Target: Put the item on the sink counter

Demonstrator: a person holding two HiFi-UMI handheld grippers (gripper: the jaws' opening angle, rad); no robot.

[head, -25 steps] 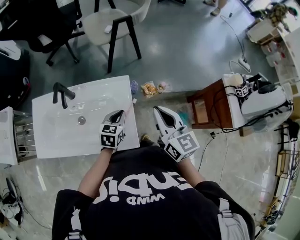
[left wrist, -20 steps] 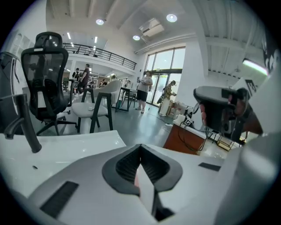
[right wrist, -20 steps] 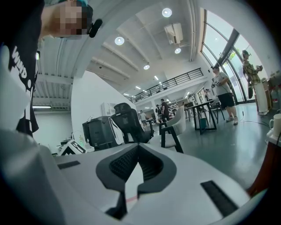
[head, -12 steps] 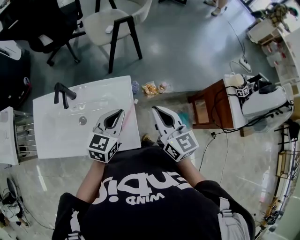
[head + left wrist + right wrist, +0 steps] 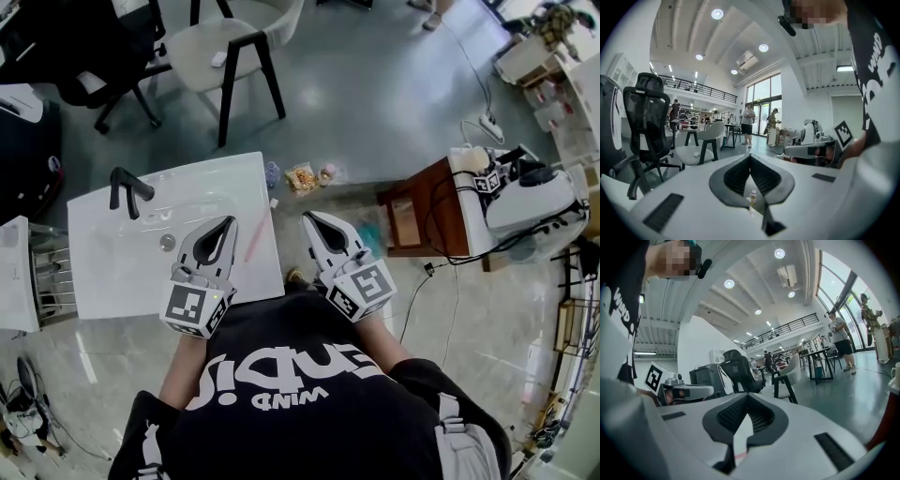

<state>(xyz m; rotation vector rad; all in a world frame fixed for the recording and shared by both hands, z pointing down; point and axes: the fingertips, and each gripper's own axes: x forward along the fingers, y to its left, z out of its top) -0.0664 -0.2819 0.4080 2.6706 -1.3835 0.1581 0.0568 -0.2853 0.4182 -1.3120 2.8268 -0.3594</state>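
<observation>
Left tool [image 5: 228,221] has lifted off the desk [image 5: 112,272] since a second ago and is clenched on nothing. The pink item [image 5: 255,238] that was at its tips lies flat on the desk's right strip, beside the basin. Right tool [image 5: 308,217] unmoved, clenched, empty, just off the desk's edge. Faucet [image 5: 127,187] at the far side, snack packs [image 5: 300,176] on the floor past the corner.

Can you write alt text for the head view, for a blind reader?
From above: a slim pink item lies on the white sink counter near its right edge, the shut left gripper beside it. The shut right gripper is past that edge.
</observation>
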